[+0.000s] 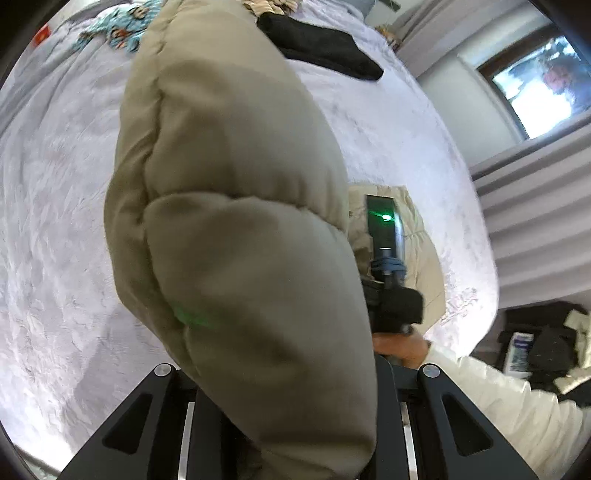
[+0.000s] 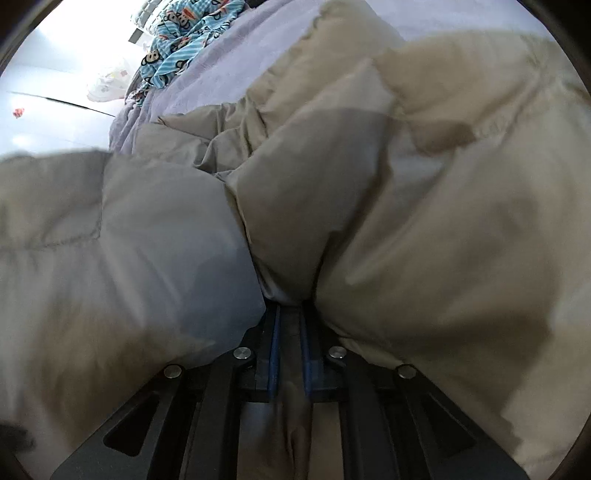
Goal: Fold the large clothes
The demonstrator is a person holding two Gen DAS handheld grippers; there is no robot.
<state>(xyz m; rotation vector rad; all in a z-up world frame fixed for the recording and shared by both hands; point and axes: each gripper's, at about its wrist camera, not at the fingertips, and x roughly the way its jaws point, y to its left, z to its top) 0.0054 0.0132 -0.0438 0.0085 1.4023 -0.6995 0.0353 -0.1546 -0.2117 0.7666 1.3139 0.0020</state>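
Observation:
A beige puffer jacket point(image 1: 236, 206) hangs up off the bed in the left wrist view, rising from between the arms of my left gripper point(image 1: 291, 413). The padding covers that gripper's fingers, and it is shut on a fold of the jacket. In the right wrist view the same jacket point(image 2: 424, 206) fills the frame. My right gripper point(image 2: 290, 314) has its blue pads point(image 2: 274, 343) close together, pinching a seam of it. The right gripper's body point(image 1: 386, 258) also shows in the left wrist view, low on the jacket, held by a hand point(image 1: 402, 347) in a white sleeve.
The pale lilac bedspread point(image 1: 55, 221) spreads under the jacket. A black garment point(image 1: 325, 48) and a blue patterned cloth point(image 1: 118, 26) lie at the bed's far end. Grey curtains point(image 1: 535, 221), a window point(image 1: 535, 85) and a dark pile of things point(image 1: 543, 343) are beside the bed.

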